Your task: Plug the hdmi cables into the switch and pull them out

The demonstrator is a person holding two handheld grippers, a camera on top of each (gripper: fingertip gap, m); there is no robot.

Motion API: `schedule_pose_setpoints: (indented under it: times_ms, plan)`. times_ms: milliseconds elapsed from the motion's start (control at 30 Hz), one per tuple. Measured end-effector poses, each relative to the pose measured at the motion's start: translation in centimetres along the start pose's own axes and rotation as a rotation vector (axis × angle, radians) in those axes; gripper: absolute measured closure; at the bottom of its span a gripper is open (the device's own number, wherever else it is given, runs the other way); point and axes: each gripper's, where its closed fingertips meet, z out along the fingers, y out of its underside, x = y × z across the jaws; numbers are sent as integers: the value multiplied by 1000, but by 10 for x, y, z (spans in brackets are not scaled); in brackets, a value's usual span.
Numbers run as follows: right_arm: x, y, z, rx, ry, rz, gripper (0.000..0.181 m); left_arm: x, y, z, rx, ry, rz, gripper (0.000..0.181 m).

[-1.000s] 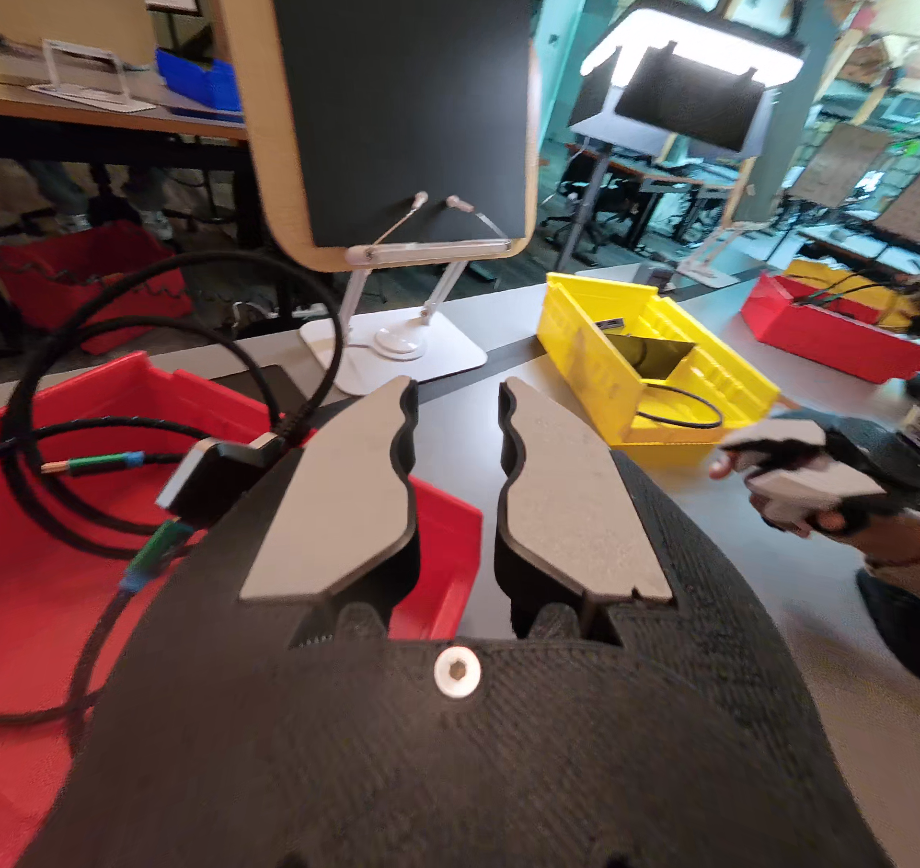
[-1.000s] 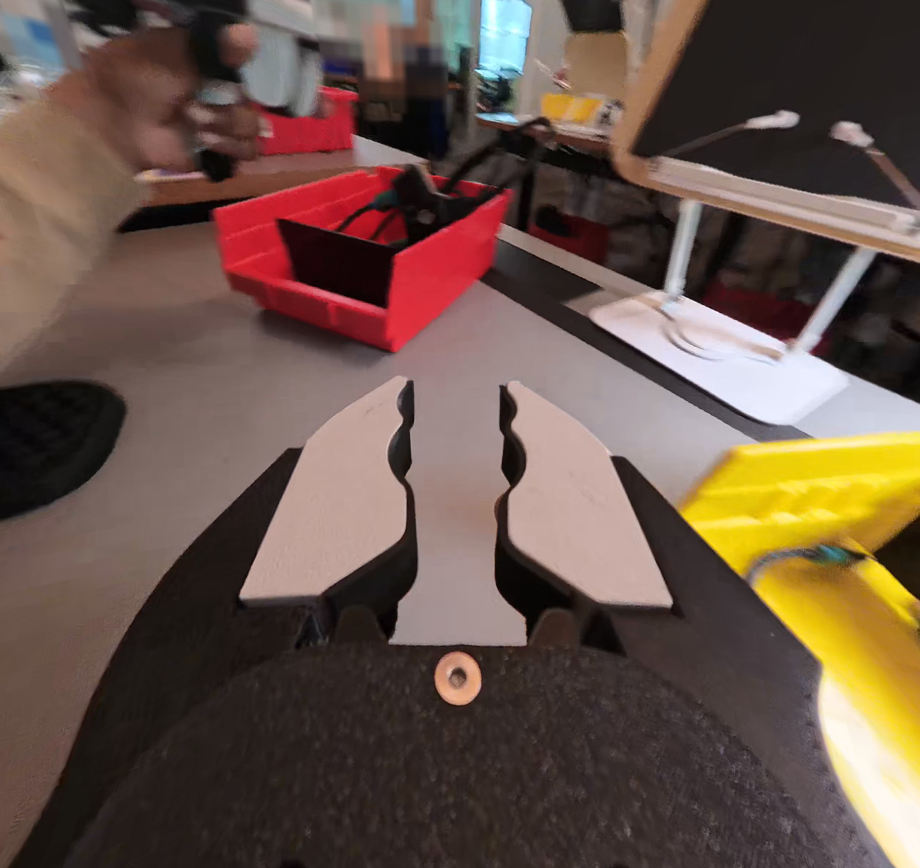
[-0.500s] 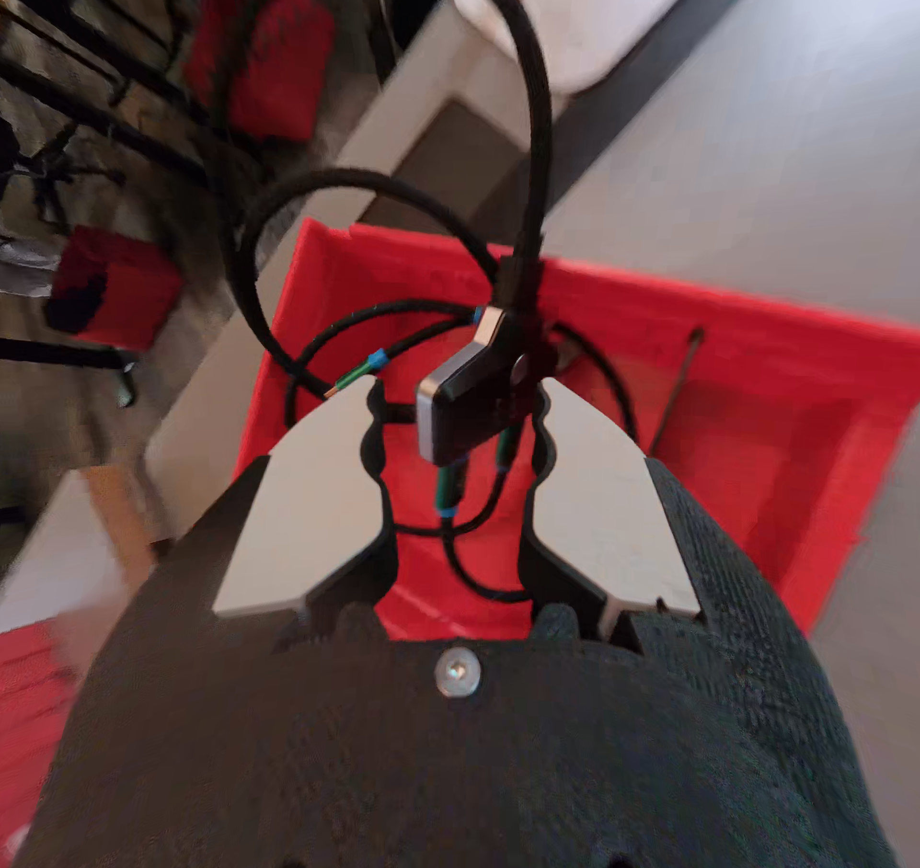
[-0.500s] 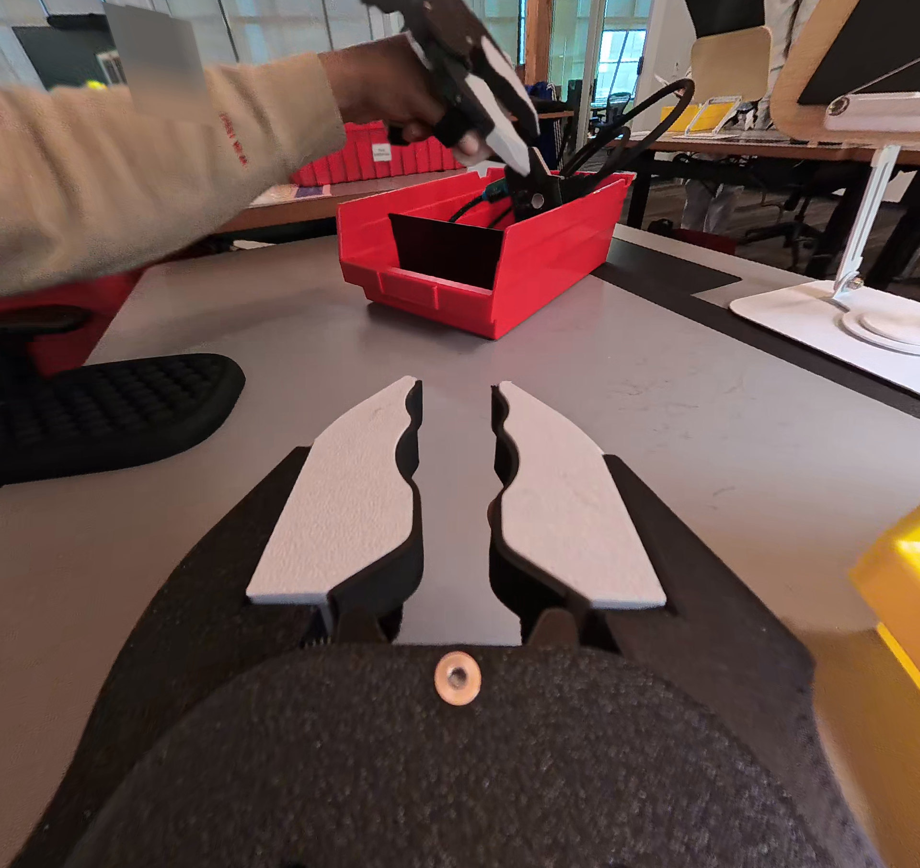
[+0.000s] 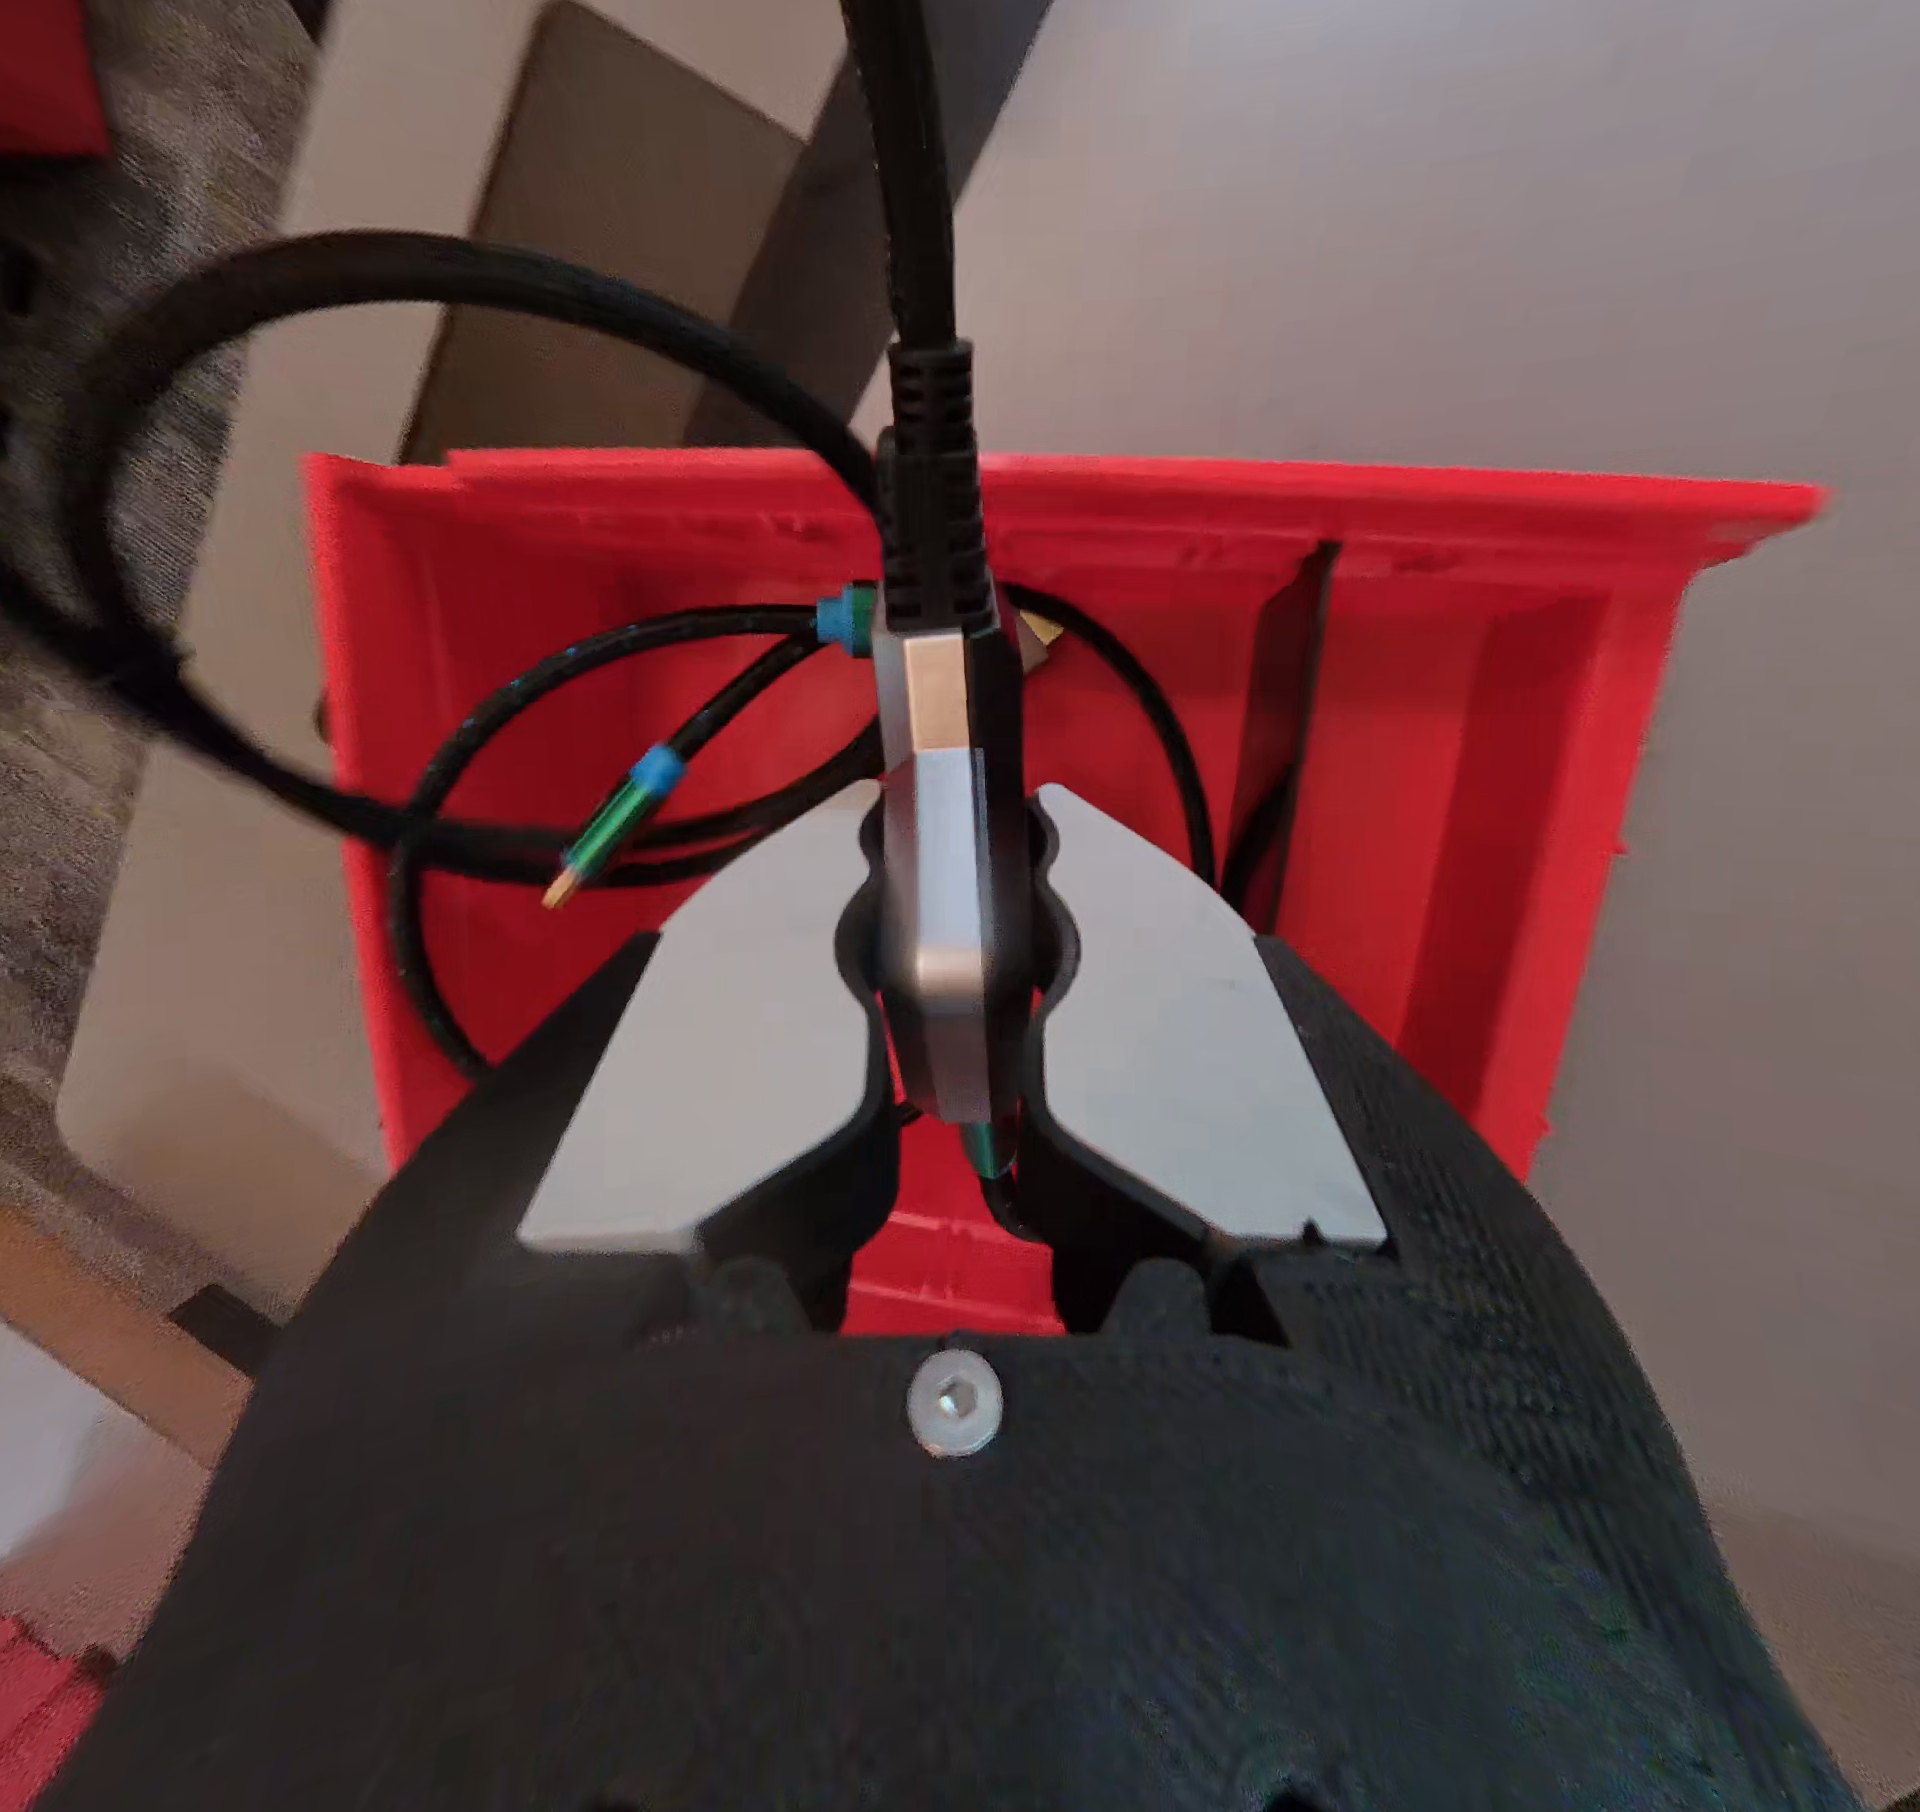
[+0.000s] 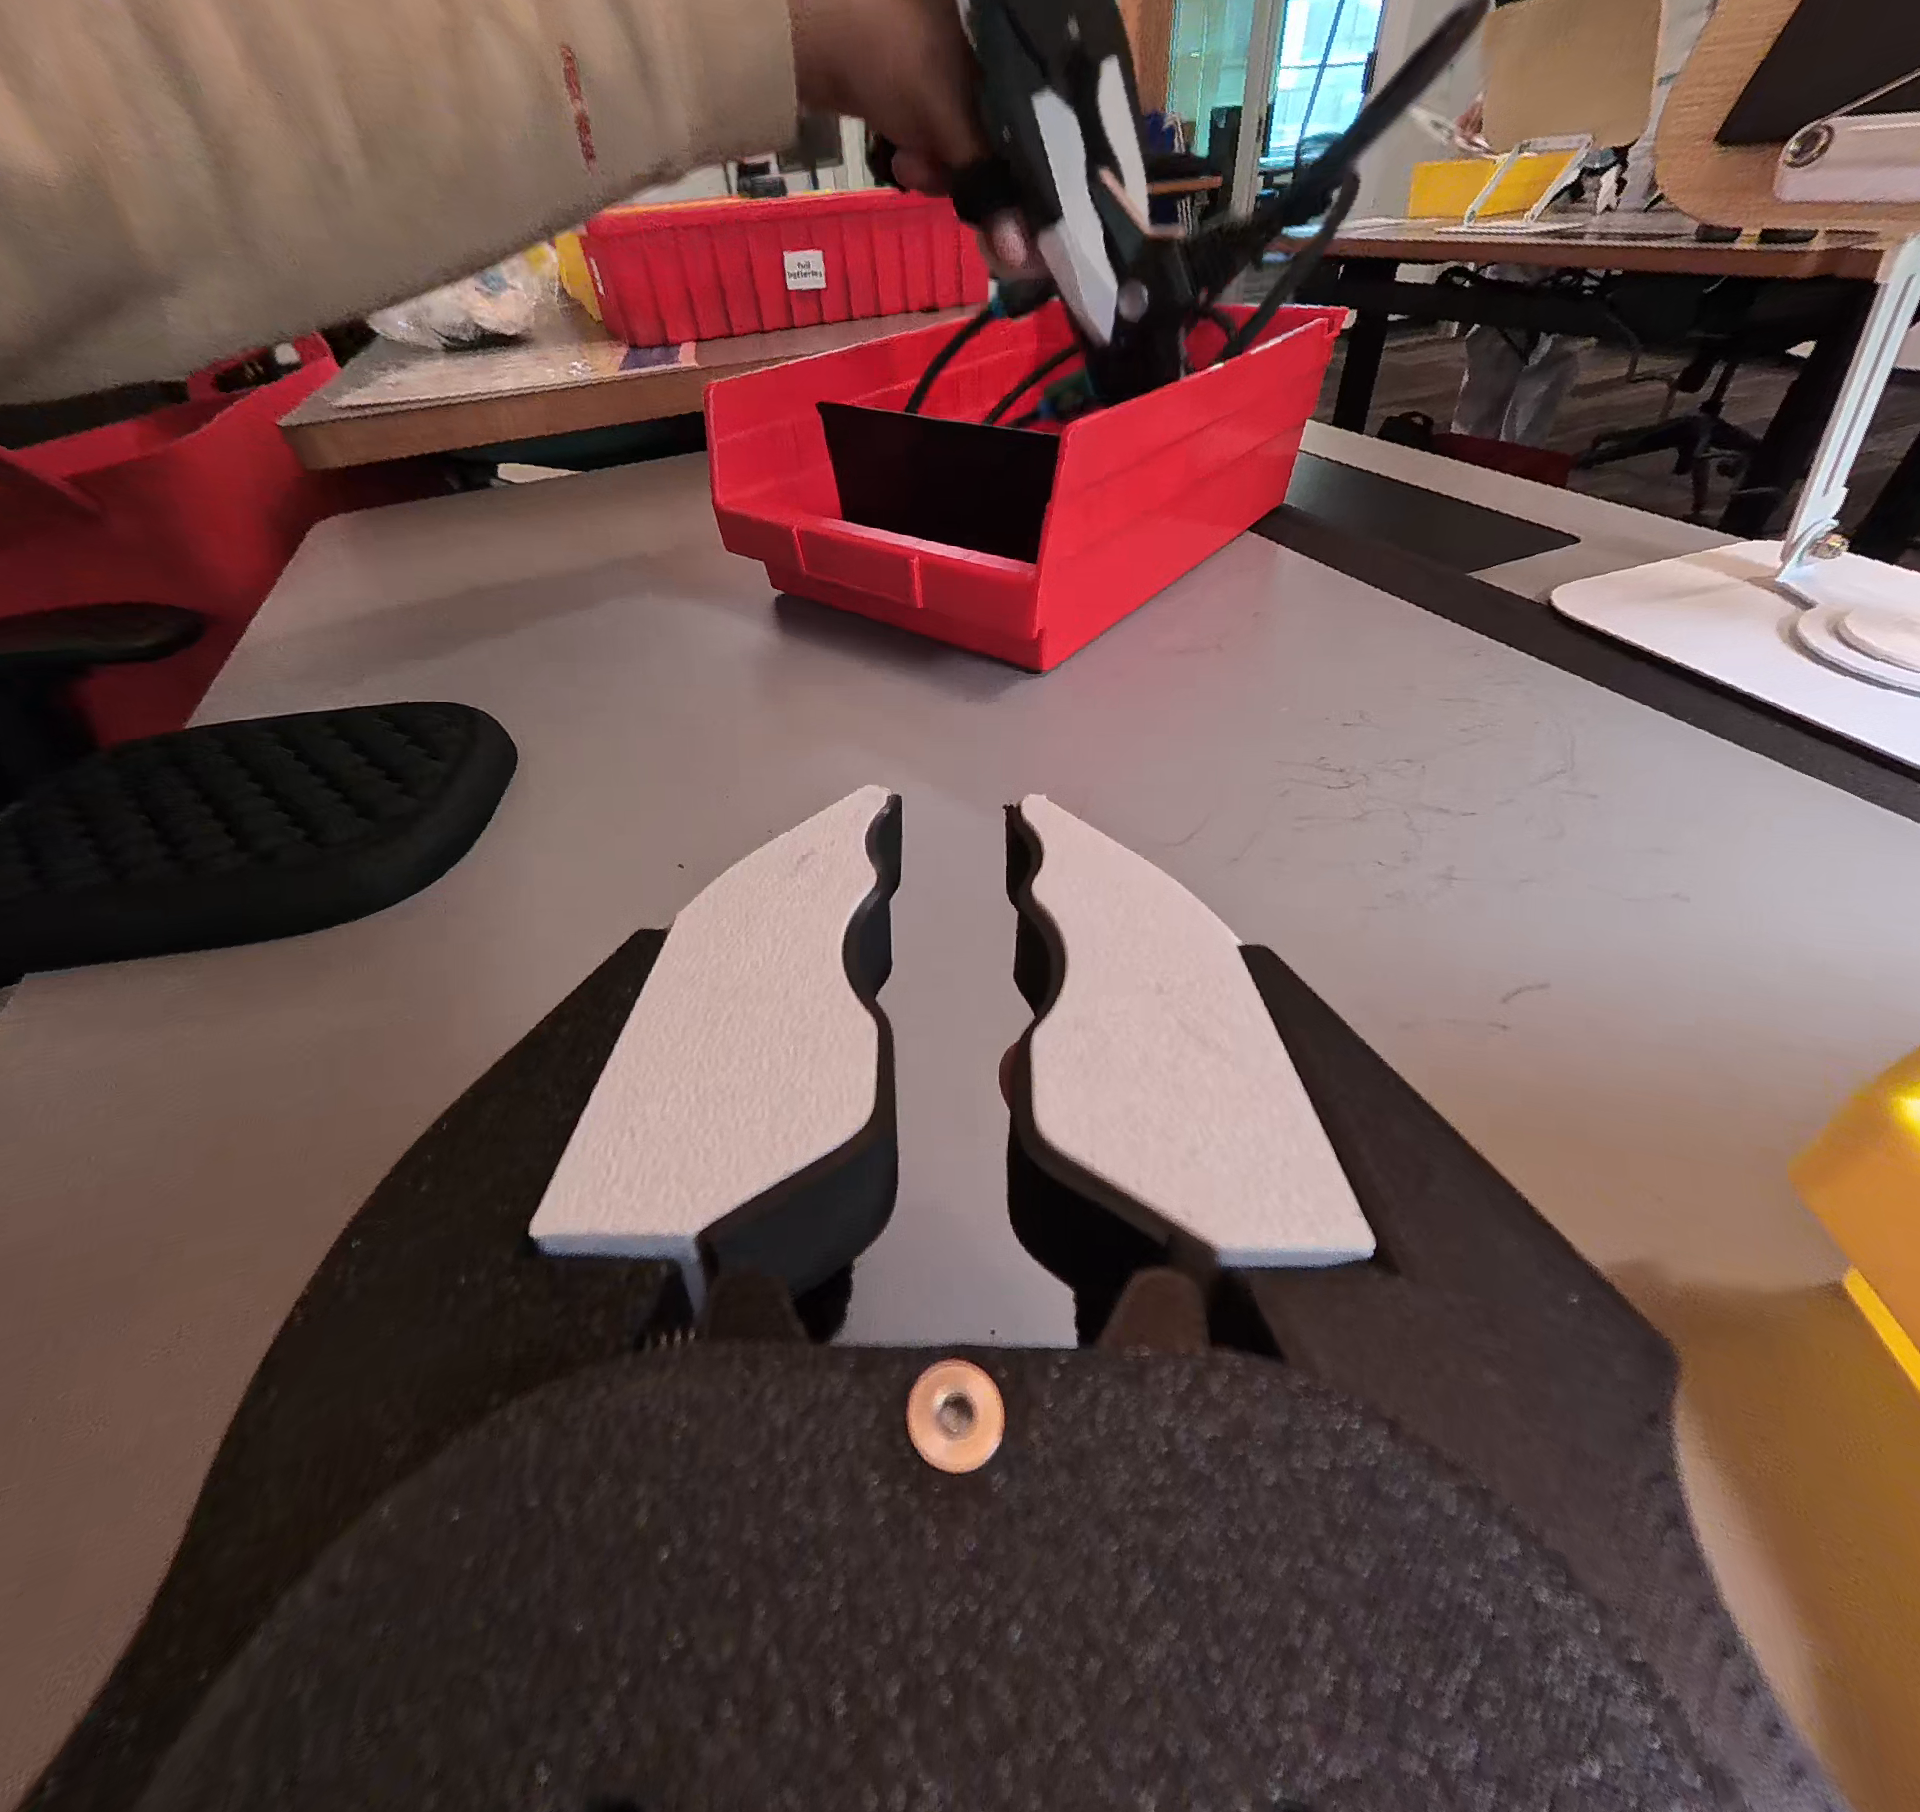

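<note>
A: Where was the switch (image 5: 940, 941)?

B: Over the red bin (image 5: 1538, 827), pinched between the left gripper (image 5: 951, 817) fingers, one thick cable (image 5: 914, 204) plugged in.

A: And the right gripper (image 6: 951, 806)?

B: Slightly parted, empty, above the surface (image 6: 1351, 775). Likely lifting out came next.

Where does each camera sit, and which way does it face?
Left wrist view: on the left gripper, looking down into the red bin; its own fingers clamp the switch.
Right wrist view: on the right gripper, low over the table, facing the bin; its fingers stand apart, and a sleeve shows.
Shared: bin, cables, left gripper.
</note>
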Motion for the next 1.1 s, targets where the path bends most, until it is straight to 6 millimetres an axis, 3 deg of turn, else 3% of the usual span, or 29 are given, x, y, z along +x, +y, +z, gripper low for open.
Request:
schedule_pose_setpoints:
  times_ms: [33,233,400,467,567,667,800,867,1000,1100]
  plan:
    - [0,0,0,-1,-1,-2,163,0,-3,-14,36,-8,-5,158]
    - [-2,1,1,-6,9,-27,164,8,-30,-104,248,-103,-2,158]
    - [1,-7,-3,13,38,-54,165,42,-69,-174,461,-150,43,158]
    - [5,-21,-6,44,55,-56,164,63,-85,-198,539,-135,53,158]
    - [5,-63,-12,119,64,-54,164,96,-108,-225,631,-79,51,158]
    - [-1,-119,-13,178,111,-153,162,137,-129,-234,698,50,46,158]
    - [-6,-191,-14,233,197,-248,159,190,-154,-230,808,198,51,158]
    - [-8,-213,-15,220,210,-252,159,211,-164,-226,888,269,52,158]
    - [-25,-206,-12,75,68,-246,156,239,-181,-211,1075,404,1,158]
    - [-13,-190,-13,6,90,-218,153,248,-191,-199,1218,488,-52,159]
